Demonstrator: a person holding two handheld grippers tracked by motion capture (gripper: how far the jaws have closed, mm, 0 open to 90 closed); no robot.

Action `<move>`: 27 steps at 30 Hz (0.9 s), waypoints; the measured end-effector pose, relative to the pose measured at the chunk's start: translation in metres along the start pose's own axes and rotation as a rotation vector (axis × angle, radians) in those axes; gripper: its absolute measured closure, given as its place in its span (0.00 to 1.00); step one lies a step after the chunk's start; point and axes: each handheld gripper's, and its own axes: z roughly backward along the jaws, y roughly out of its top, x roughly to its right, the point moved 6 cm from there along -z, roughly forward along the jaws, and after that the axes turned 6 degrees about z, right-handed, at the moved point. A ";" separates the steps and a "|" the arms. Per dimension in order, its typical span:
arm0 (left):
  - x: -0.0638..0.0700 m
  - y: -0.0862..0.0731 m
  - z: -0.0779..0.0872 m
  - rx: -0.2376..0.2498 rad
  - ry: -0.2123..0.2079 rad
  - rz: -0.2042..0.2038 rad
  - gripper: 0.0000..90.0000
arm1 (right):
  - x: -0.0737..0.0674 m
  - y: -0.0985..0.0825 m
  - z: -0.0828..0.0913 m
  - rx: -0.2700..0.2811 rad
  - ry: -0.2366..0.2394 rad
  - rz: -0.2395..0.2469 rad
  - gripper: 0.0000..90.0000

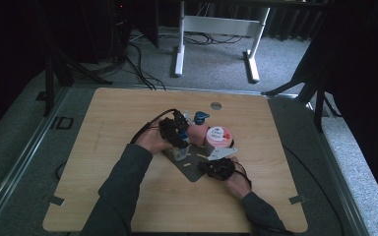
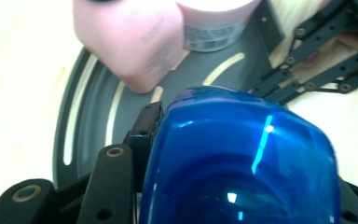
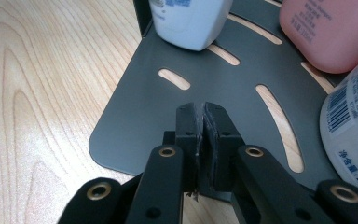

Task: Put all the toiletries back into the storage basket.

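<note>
While both grippers work a grey tray (image 1: 193, 169) on the wooden table (image 1: 118, 123), the right gripper (image 3: 200, 122) is pressed together and the left gripper (image 2: 233, 154) pinches a blue cap (image 2: 242, 158).

Little print that I can actually read

From my right gripper view, the white jar (image 3: 354, 121) at the right edge carries a barcode and beneath it the digits "280", beside characters too small for me to make out. The pink bottle (image 3: 335, 28) and the white bottle (image 3: 186, 18) bear lines of print too blurred to read.
</note>
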 end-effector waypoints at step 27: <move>-0.031 0.013 -0.003 0.011 0.129 0.129 0.62 | 0.000 0.000 0.000 -0.002 0.000 0.003 0.94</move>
